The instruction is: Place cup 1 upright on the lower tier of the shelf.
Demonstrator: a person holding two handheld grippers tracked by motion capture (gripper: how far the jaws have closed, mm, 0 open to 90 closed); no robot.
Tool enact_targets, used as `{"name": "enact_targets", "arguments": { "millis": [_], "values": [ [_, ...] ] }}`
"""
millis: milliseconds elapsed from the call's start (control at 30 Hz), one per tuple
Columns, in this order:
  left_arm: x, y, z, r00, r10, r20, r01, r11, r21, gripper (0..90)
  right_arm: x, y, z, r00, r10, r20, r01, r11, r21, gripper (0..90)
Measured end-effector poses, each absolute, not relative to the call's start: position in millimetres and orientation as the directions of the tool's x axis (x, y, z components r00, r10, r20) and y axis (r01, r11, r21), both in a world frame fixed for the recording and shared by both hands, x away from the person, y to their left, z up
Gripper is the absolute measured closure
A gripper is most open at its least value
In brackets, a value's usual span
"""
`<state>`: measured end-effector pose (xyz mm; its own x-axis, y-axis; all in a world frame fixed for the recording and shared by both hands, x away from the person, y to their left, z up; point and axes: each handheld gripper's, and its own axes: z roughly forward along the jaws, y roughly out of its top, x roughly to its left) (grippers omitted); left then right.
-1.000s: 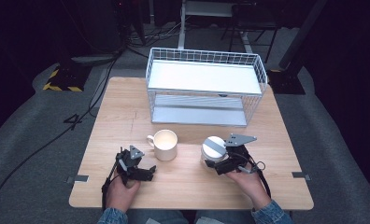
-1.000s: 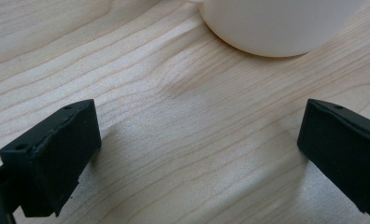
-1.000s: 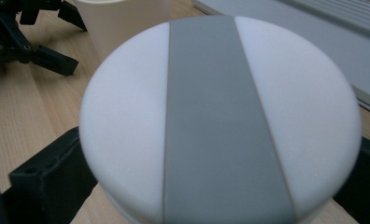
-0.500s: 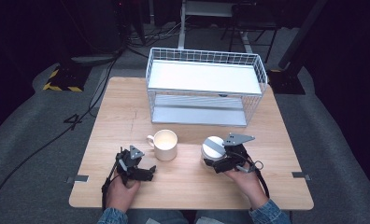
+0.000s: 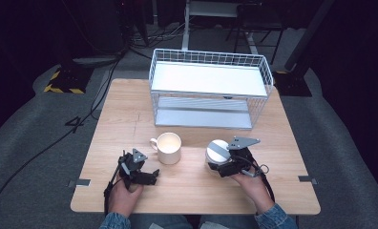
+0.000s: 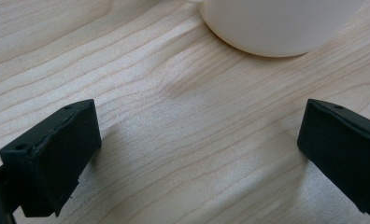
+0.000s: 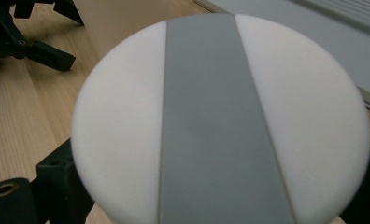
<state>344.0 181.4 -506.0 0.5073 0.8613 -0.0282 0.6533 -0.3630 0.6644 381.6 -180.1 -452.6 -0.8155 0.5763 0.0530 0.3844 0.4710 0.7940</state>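
Your right gripper (image 5: 224,164) has its fingers closed around the white lid with the grey stripe (image 5: 217,151), just right of the mug (image 5: 169,148) on the bench (image 5: 130,114). Your left gripper (image 5: 141,172) waits with fingers wide, empty. The lid seems meant for the mug, with nothing placed yet.

Overhead forward-down view; both gripper views close, sharing the mug (image 5: 168,148).
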Motion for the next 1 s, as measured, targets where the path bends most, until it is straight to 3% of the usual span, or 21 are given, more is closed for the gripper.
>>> {"name": "enact_targets", "arguments": {
  "millis": [1000],
  "values": [
    [344,181,-506,0.507,0.862,-0.028,0.653,-0.363,0.665,0.0,402,-178,-422,-0.808,0.587,0.056,0.352,0.404,0.845,7.6]
  ]
}}
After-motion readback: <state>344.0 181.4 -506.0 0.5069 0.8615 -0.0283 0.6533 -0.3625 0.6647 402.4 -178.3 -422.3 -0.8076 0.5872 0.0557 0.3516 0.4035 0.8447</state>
